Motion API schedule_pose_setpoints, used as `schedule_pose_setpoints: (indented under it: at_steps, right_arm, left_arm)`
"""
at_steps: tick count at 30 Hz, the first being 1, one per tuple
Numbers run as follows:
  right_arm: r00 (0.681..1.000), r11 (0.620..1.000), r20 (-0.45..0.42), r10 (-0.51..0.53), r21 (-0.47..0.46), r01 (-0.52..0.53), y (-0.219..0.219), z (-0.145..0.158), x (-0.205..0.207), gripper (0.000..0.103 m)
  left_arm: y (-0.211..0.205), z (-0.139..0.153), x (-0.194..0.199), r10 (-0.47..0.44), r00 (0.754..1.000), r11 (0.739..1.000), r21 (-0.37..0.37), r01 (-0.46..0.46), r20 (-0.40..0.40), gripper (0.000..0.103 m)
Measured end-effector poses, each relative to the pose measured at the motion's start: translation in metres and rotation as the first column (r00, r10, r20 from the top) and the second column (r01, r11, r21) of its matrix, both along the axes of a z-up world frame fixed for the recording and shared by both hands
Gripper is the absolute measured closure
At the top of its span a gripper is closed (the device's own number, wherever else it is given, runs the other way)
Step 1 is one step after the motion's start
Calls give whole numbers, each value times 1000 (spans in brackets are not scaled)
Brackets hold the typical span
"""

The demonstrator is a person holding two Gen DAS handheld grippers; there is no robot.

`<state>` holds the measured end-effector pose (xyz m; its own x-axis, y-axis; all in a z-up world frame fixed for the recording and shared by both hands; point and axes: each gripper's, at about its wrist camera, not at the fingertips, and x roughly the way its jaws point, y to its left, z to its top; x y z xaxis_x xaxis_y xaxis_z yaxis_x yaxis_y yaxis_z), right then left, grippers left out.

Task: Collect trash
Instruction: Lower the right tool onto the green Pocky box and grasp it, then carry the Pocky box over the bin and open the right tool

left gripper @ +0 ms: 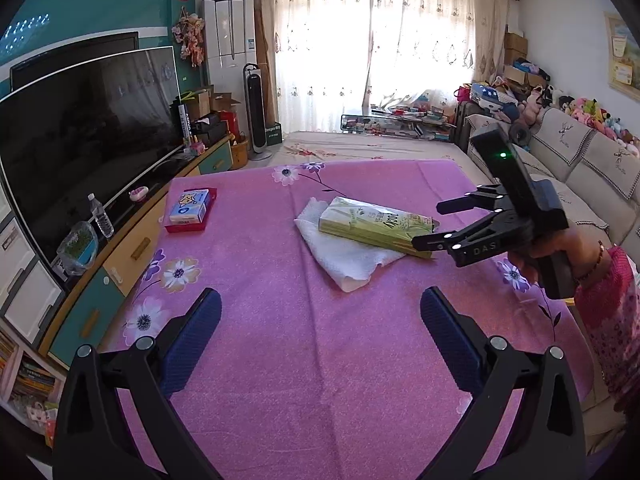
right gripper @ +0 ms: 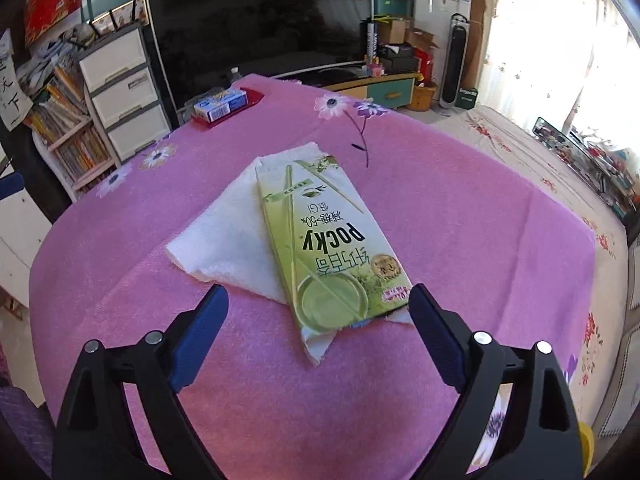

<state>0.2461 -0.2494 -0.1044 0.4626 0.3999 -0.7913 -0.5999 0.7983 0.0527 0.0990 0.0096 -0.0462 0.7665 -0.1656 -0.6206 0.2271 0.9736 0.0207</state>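
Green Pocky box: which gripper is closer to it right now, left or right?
Right. The right gripper is open, its fingers at the near end of the green Pocky box, not clamped on it. The left gripper is open over bare pink cloth, well short of the box.

From the left wrist view, bare pink tablecloth [left gripper: 304, 360] lies open ahead at twelve o'clock. The green Pocky box [left gripper: 376, 226] on a white paper towel [left gripper: 344, 256] blocks one o'clock, with the right gripper [left gripper: 430, 226] beside it at two. A red tray [left gripper: 170, 227] holding a tissue pack [left gripper: 190, 206] stands at eleven.
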Motion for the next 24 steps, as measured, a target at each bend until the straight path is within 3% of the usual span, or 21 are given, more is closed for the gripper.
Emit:
schedule_pose_setpoints:
  at_steps: [3, 7, 12, 19, 22, 24]
  right_arm:
    - [999, 999, -19, 26, -29, -26, 3, -10, 15, 16]
    - [997, 999, -67, 37, 8, -36, -1, -18, 32, 16]
    - [996, 998, -68, 53, -33, -56, 2, -22, 20, 16]
    - [995, 999, -79, 53, -8, -54, 7, -30, 23, 16]
    - [998, 999, -54, 34, -30, -35, 10, -34, 19, 26]
    - [997, 1000, -77, 14, 5, -14, 4, -32, 16, 27]
  left_arm:
    - [-3, -1, 3, 4, 1000, 1000, -1, -4, -3, 5]
    - [-7, -5, 7, 5, 1000, 1000, -4, -5, -12, 5]
    - [-11, -11, 12, 3, 1000, 1000, 2, -3, -26, 5]
    - [-17, -16, 17, -3, 999, 1000, -1, 3, -38, 5]
    - [-20, -16, 14, -9, 1000, 1000, 13, 10, -27, 5]
    - [-19, -15, 14, -8, 1000, 1000, 16, 8, -24, 5]
